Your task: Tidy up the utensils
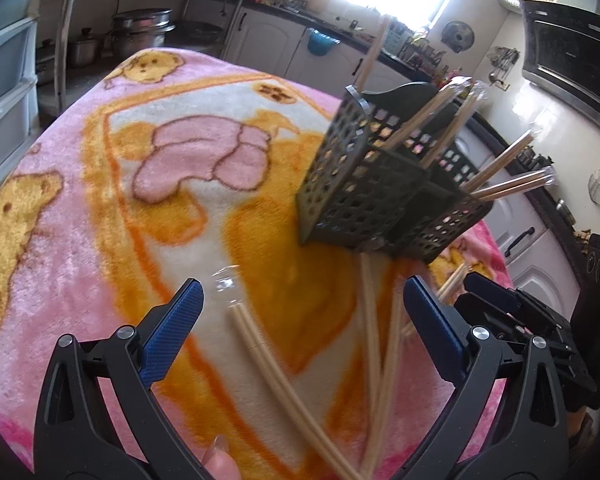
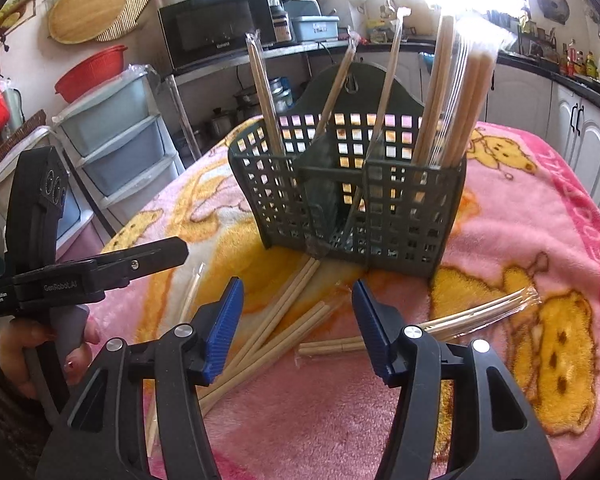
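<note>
1. The wrapped chopsticks (image 2: pixel 284 320) lie loose on the blanket just in front of the caddy, several pairs crossing one another, so each needs lifting on its own; one pair (image 2: pixel 480 316) in a clear sleeve lies apart to the right.
2. More chopsticks (image 2: pixel 452 92) already stand upright in the utensil caddy (image 2: pixel 348 208), leaning on its walls and dividers. The right compartment holds the thickest bunch, which suggests the sorting is partly done.
3. The caddy is a dark green perforated basket with a tall back panel; it sits on the table with its low front facing the grippers, which makes dropping sticks in from above easy.
4. The right gripper (image 2: pixel 298 320) hovers over the loose pile, jaws spread wide and empty, probably lining up to take a pair.
5. The left gripper (image 1: pixel 300 320) is likewise wide apart and holds nothing, over a sleeved pair (image 1: pixel 260 344) lying between its fingers.
6. The pink and orange cartoon blanket (image 2: pixel 540 208) covers the table; its soft pile may make thin sticks harder to pinch cleanly.
</note>
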Demonstrator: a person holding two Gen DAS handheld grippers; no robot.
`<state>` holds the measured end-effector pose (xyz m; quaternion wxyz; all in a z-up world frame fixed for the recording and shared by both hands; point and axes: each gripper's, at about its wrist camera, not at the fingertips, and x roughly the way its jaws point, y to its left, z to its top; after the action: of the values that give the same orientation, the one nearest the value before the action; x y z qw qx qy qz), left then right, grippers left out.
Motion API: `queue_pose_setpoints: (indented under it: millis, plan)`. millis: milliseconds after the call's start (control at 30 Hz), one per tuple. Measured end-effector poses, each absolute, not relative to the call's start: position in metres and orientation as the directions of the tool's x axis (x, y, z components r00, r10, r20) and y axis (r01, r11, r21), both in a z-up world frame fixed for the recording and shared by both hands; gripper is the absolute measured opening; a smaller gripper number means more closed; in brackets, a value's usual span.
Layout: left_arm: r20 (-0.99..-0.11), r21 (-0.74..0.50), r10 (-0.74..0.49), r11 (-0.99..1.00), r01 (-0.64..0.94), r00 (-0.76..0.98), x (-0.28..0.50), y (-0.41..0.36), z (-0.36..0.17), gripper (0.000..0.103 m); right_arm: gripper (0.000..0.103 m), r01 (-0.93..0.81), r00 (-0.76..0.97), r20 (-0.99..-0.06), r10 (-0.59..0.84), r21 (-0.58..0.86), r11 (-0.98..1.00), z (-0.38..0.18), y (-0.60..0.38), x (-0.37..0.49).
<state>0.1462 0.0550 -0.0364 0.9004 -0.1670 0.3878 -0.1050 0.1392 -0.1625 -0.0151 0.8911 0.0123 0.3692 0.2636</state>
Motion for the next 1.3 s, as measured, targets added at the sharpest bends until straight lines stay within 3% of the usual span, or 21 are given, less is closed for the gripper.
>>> queue_pose_setpoints:
  millis: [367,533,667,900,1100,1300]
  plan:
    - [-0.709,-0.449,-0.365,0.894,0.013,0.604,0.164,0.068,-0.067,0.090,0.054,-0.415,0.485,-0.740,0.466,0.274,0.868,-0.051,-0.162,0.174]
    - [-0.721,-0.448,-0.363,0.894,0.002,0.591,0.174,0.069,-0.074,0.071,0.054,-0.406,0.474,-0.755,0.453,0.270,0.873,-0.056,-0.161,0.184]
    - [-0.720,-0.447,-0.357,0.894,-0.004,0.594,0.180,0.072,-0.076,0.058,0.047,-0.395,0.449,-0.771,0.452,0.282,0.874,-0.064,-0.154,0.190]
    - [-0.733,-0.419,-0.311,0.907,-0.040,0.605,0.181,0.082,-0.080,0.025,0.035,-0.387,0.440,-0.776,0.452,0.290,0.875,-0.071,-0.150,0.193]
    - [-0.737,-0.415,-0.299,0.908,-0.057,0.606,0.180,0.088,-0.082,0.013,0.014,-0.387,0.453,-0.766,0.457,0.293,0.874,-0.072,-0.149,0.196]
    - [-0.723,-0.449,-0.326,0.892,-0.055,0.610,0.176,0.092,-0.081,0.005,0.007,-0.379,0.472,-0.741,0.477,0.318,0.869,-0.066,-0.155,0.198]
